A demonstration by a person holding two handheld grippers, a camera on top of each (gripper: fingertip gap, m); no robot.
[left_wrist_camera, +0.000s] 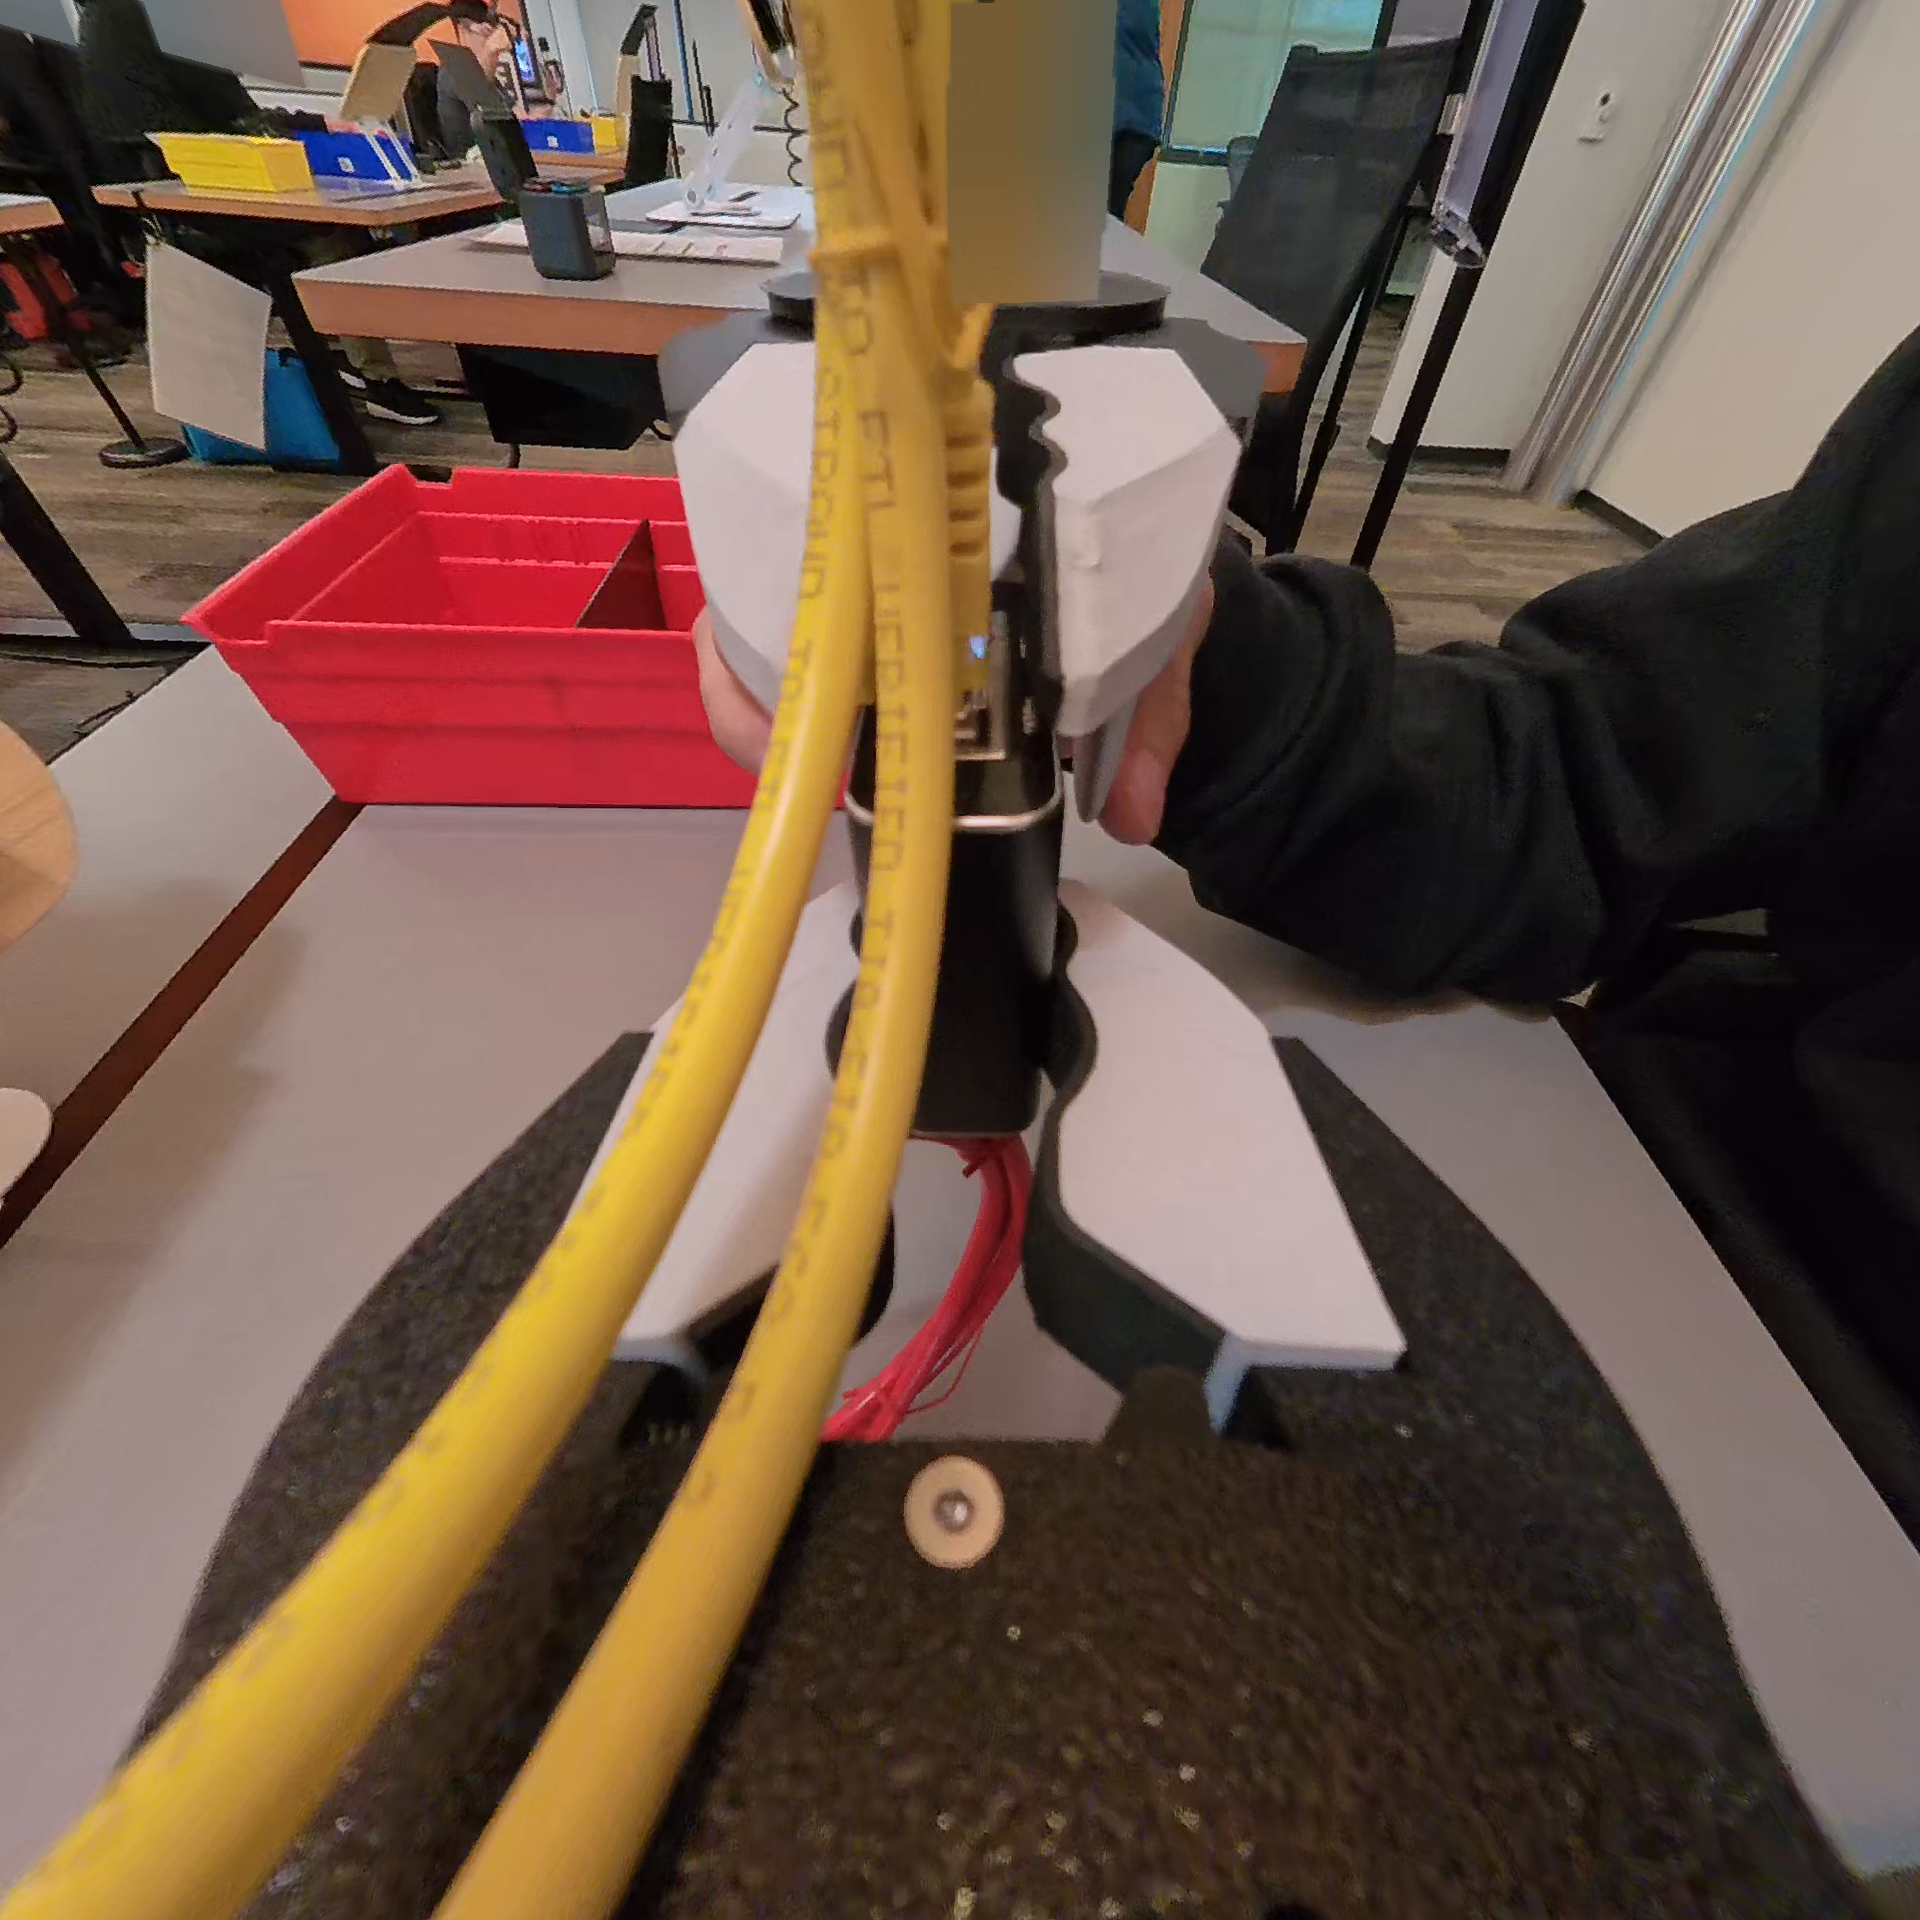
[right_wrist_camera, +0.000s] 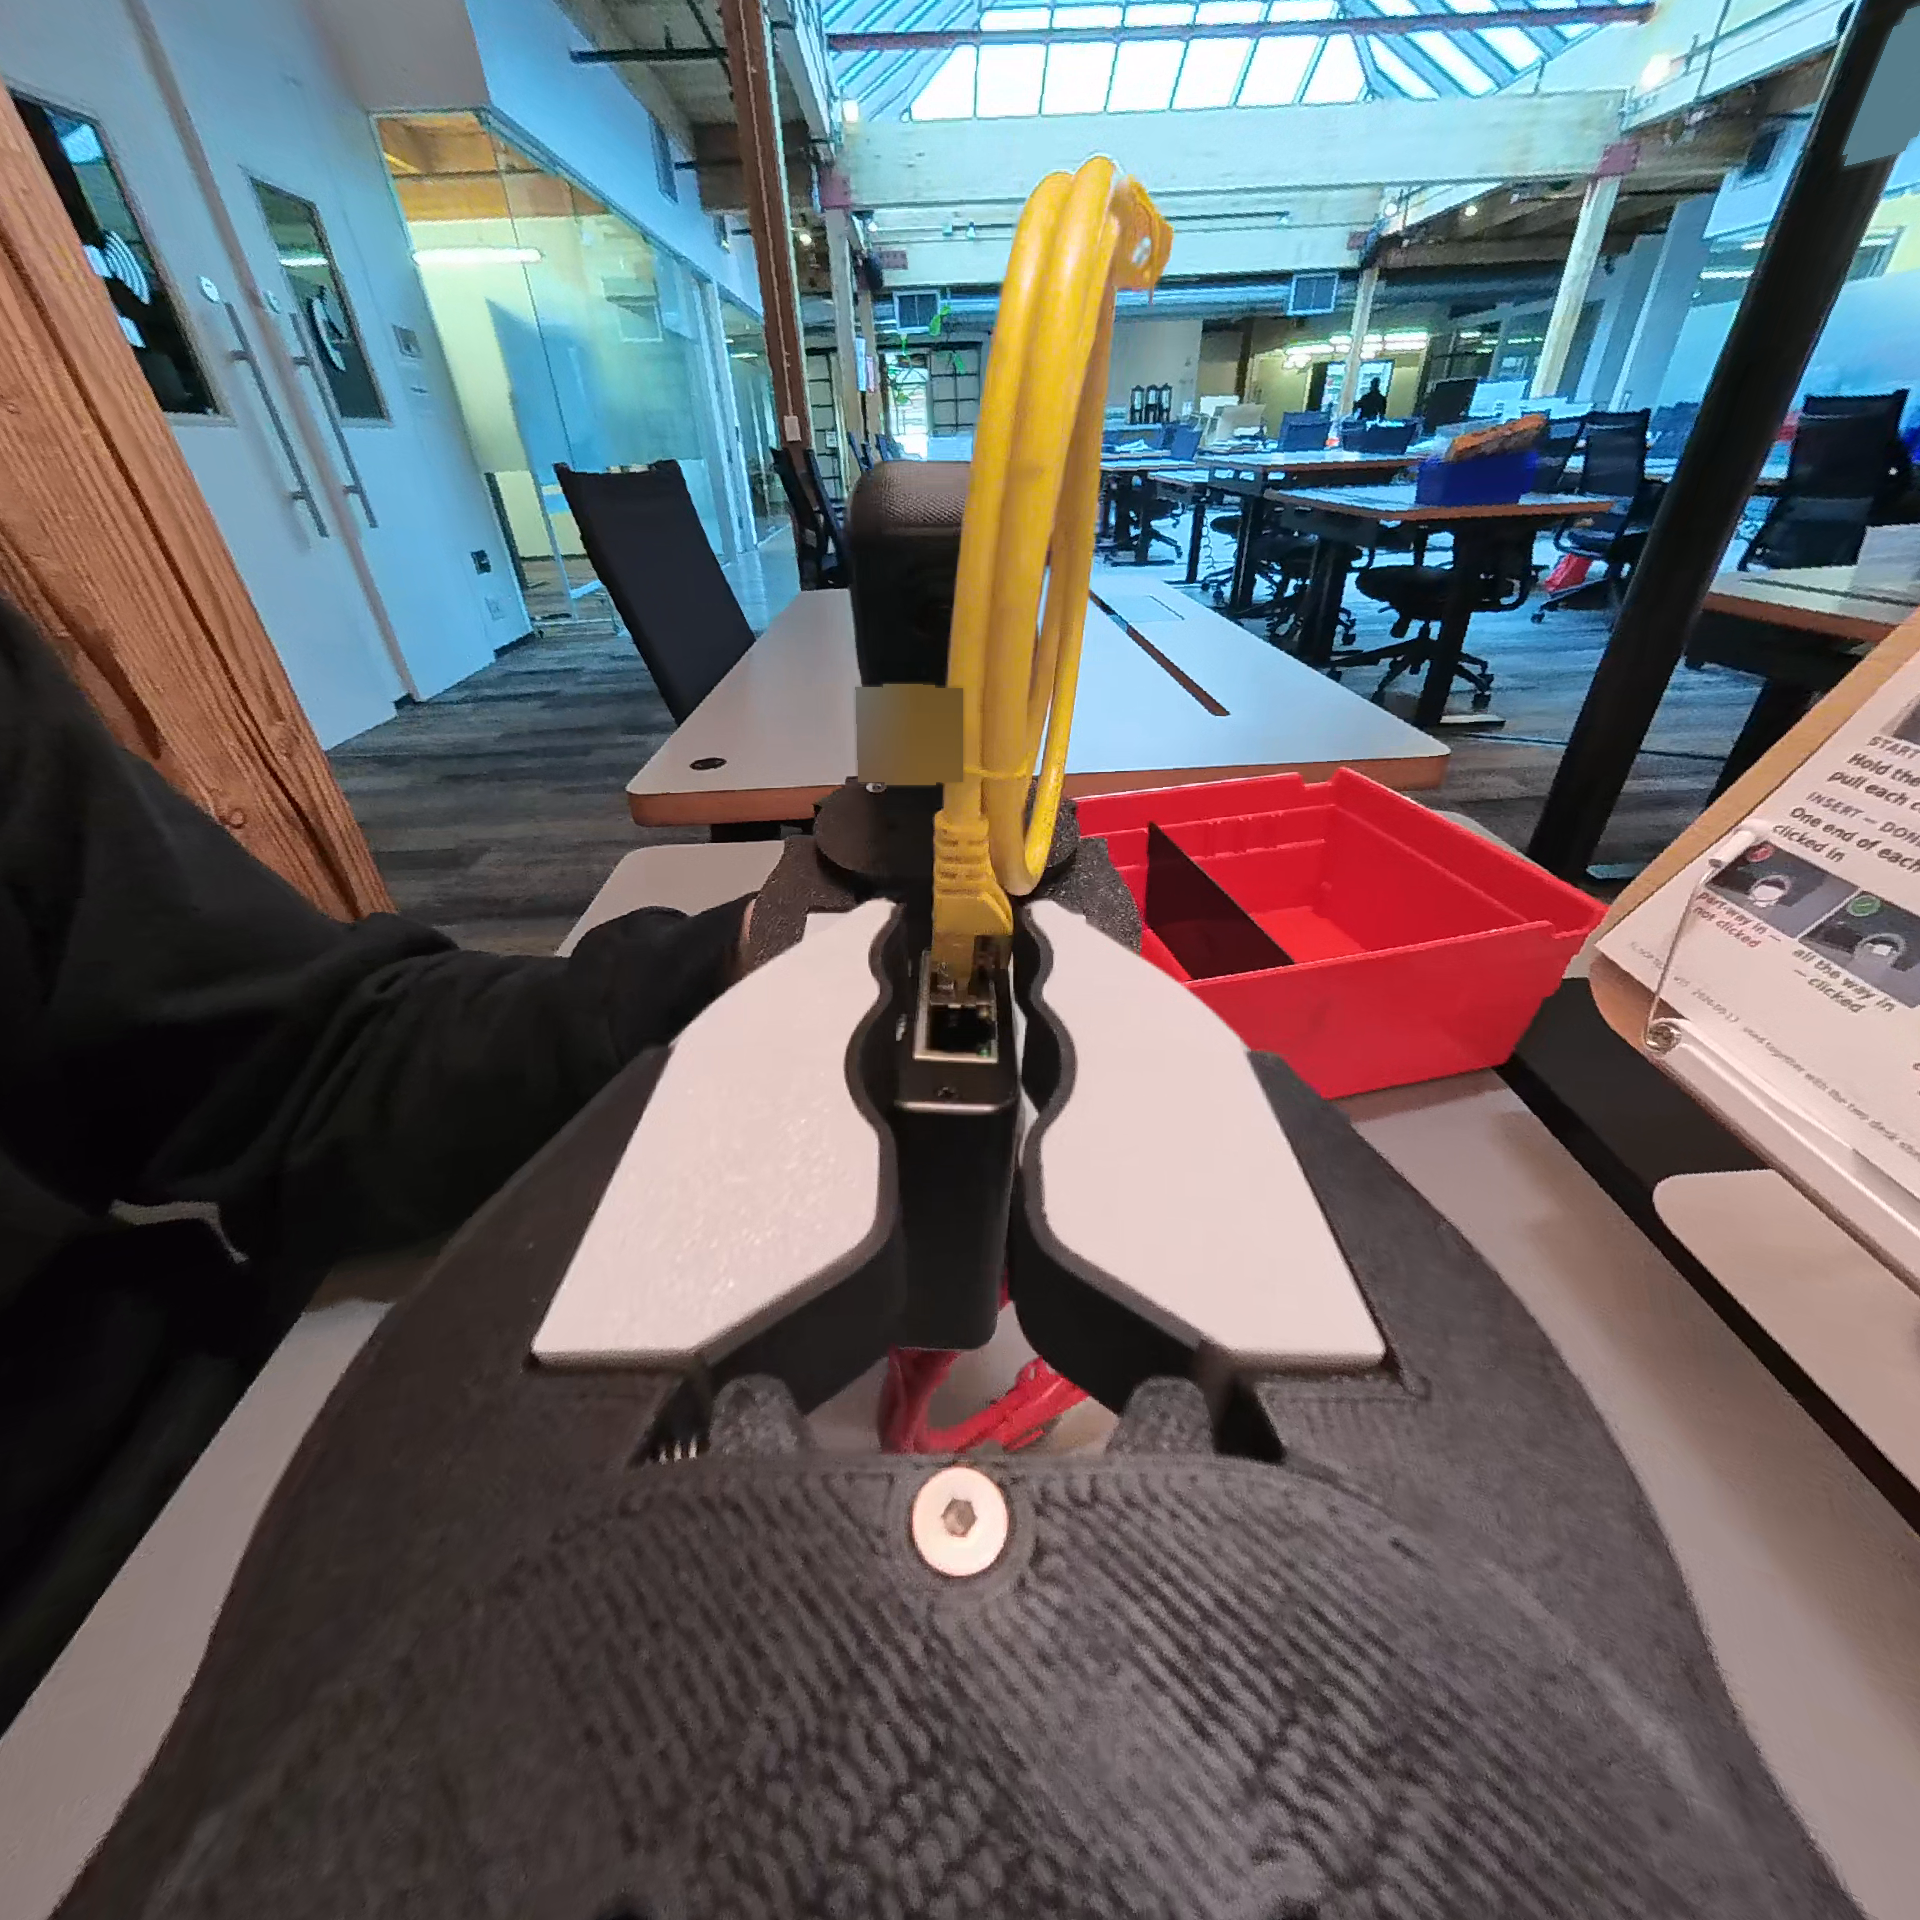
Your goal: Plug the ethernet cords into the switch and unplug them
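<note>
Loops of yellow ethernet cord (left_wrist_camera: pixel 665 1195) sag closest to the lens, draped across the left gripper (left_wrist_camera: pixel 956 914), whose jaws are clenched on the black switch (left_wrist_camera: pixel 987 1018) held between them. A pull could snag that slack and lever the plug sideways (a bent latch tab is my worry).

The right gripper (right_wrist_camera: pixel 961 935) likewise clamps the switch (right_wrist_camera: pixel 956 1164). The yellow plug (right_wrist_camera: pixel 961 894) sits in a port at the jaw tips, with an empty port (right_wrist_camera: pixel 958 1029) just inside them. The tied coil rises high above the jaws and may twist the small, smooth box.
</note>
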